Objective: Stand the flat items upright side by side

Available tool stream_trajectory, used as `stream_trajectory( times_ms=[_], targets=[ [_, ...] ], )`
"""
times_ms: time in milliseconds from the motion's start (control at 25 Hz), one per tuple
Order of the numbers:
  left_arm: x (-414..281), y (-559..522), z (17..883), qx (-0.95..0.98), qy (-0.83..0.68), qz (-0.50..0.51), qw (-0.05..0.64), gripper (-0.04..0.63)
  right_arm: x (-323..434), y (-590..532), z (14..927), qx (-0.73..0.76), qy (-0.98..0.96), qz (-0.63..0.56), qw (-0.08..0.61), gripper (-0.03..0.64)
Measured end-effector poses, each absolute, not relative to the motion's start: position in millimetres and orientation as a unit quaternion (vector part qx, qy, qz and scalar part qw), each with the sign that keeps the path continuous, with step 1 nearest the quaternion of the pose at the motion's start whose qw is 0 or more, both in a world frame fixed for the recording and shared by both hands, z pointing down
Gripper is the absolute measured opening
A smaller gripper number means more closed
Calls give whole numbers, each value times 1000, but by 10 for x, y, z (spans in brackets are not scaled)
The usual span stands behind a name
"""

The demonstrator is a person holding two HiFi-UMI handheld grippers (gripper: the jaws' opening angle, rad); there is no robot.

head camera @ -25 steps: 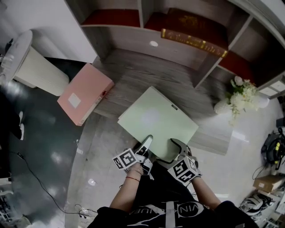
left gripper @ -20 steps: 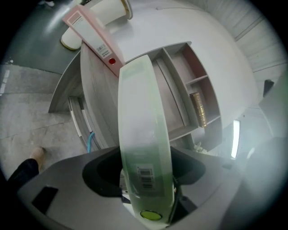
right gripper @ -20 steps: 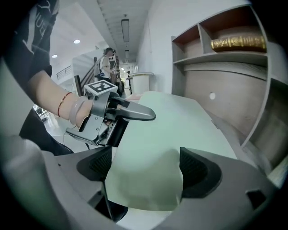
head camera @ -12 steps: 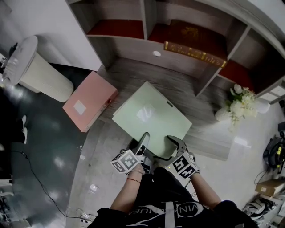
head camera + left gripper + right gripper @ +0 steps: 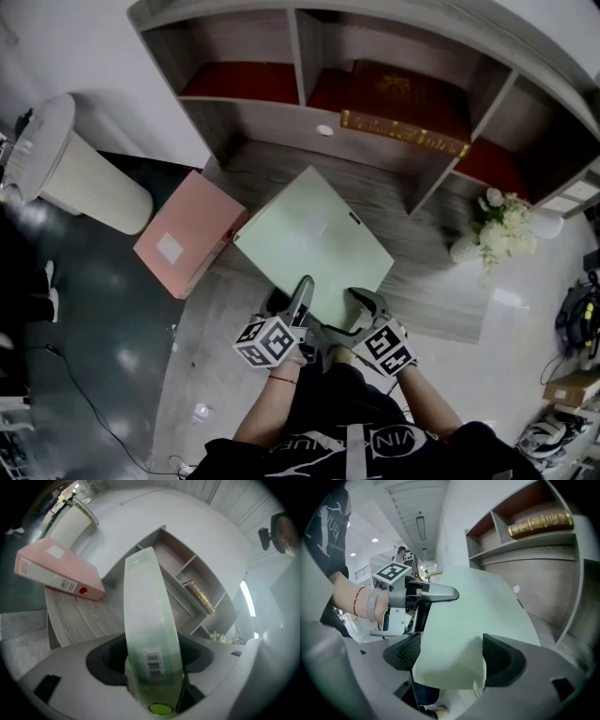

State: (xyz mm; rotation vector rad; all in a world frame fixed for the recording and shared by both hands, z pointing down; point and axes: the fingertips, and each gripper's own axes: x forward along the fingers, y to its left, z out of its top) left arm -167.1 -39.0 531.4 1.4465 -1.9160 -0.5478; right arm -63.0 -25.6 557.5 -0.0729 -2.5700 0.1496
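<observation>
- The shelf unit (image 5: 272, 127) at the back of the desk is your biggest container. A dark red book with gilt lettering (image 5: 403, 94) lies flat in its middle compartment.
- The grey wood desk (image 5: 272, 178) carries the rest. A white round bin (image 5: 84, 178) stands off its left end.
- You hold the pale green box file (image 5: 314, 234) by its near end, over the desk, with its far end toward the shelf unit. Whether that far end touches the desk cannot be told.
- The pink box file (image 5: 187, 244) lies flat on the desk's left corner, hanging over the edge and well apart from the green one.
- White flowers (image 5: 497, 225) sit at the desk's right end.
- Your left gripper (image 5: 302, 298) is clamped across the green file's barcoded spine.
- Your right gripper (image 5: 364, 302) has its jaws wide, with the file's near corner between the pads. They have just been closing in, and no firm clamp shows.
- Since a second ago both grippers have come up with the file's near end, so it sits steeper. The pink file and the book have stayed put.
</observation>
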Motion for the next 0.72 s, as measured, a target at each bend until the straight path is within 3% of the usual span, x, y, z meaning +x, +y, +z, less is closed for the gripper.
stream_trajectory(
  times_ms=[120, 720],
  targets=[
    [-1691, -528, 5162, 569, -744, -177, 302, 304, -653, -375, 5565, -1, -960, 68, 272, 377],
    [-1584, -972, 4800, 627, -758, -3, 181, 314, -859, -734, 5659, 48, -958, 92, 266, 335]
  ],
)
